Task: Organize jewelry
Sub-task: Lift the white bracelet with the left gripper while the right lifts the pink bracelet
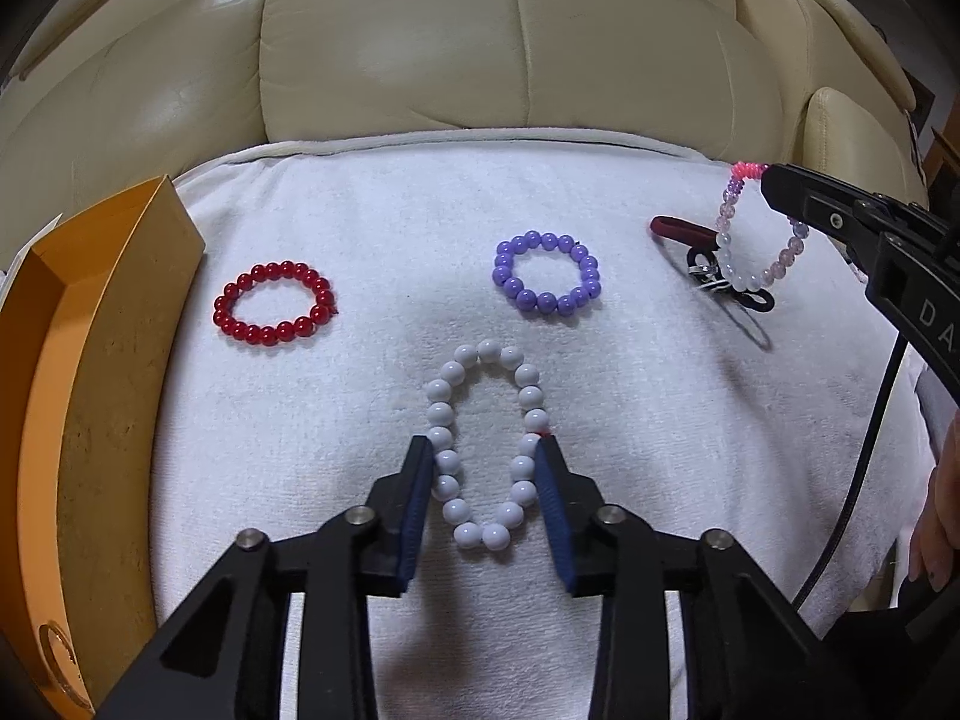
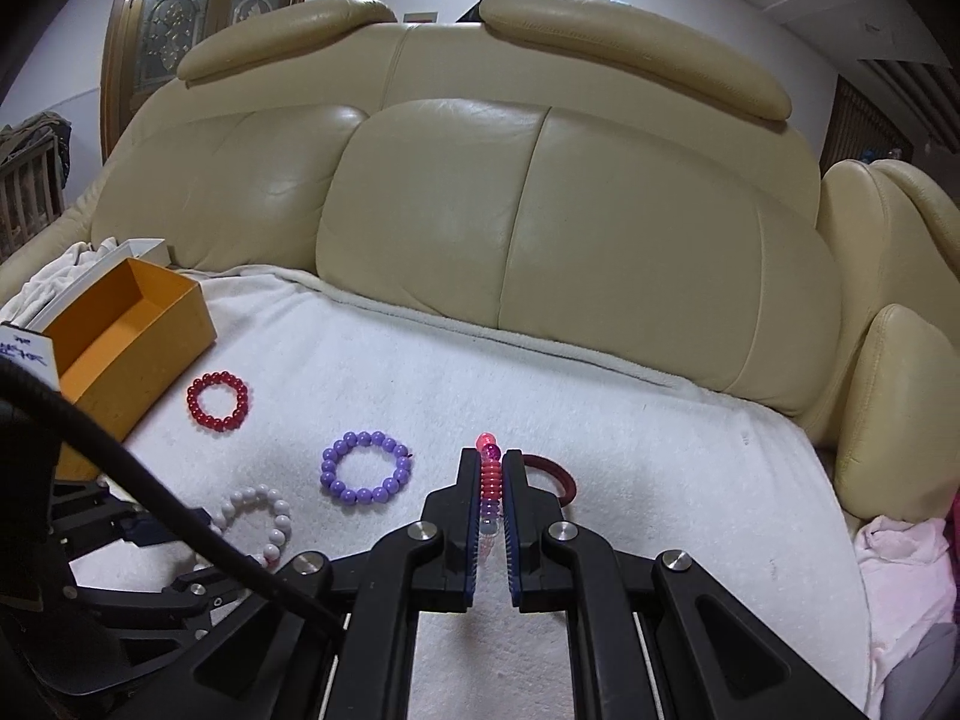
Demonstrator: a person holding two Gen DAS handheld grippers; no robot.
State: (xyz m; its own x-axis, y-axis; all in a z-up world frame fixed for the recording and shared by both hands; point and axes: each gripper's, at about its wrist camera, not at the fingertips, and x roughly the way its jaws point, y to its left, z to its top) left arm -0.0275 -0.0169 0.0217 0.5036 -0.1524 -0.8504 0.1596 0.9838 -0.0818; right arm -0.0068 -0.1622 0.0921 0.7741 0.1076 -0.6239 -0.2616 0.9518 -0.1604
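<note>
A white bead bracelet [image 1: 485, 444] lies on the white towel [image 1: 372, 420], squeezed narrow between the pads of my left gripper [image 1: 487, 445], which is shut on it. It also shows in the right wrist view [image 2: 258, 513]. My right gripper [image 2: 488, 456] is shut on a pink and purple bead bracelet [image 2: 490, 483] and holds it off the towel; in the left wrist view it hangs [image 1: 757, 240] from that gripper [image 1: 771, 177]. A red bracelet [image 1: 274, 303] and a purple bracelet [image 1: 547, 273] lie on the towel. An open orange box [image 2: 129, 339] stands at the left.
A dark red hair tie [image 1: 684, 231] and black hair ties [image 1: 729, 294] lie under the hanging bracelet. The cream sofa back [image 2: 540, 210] rises behind the towel. A black cable [image 2: 150, 486] crosses the left of the right wrist view. Pink cloth [image 2: 900, 552] lies at the right.
</note>
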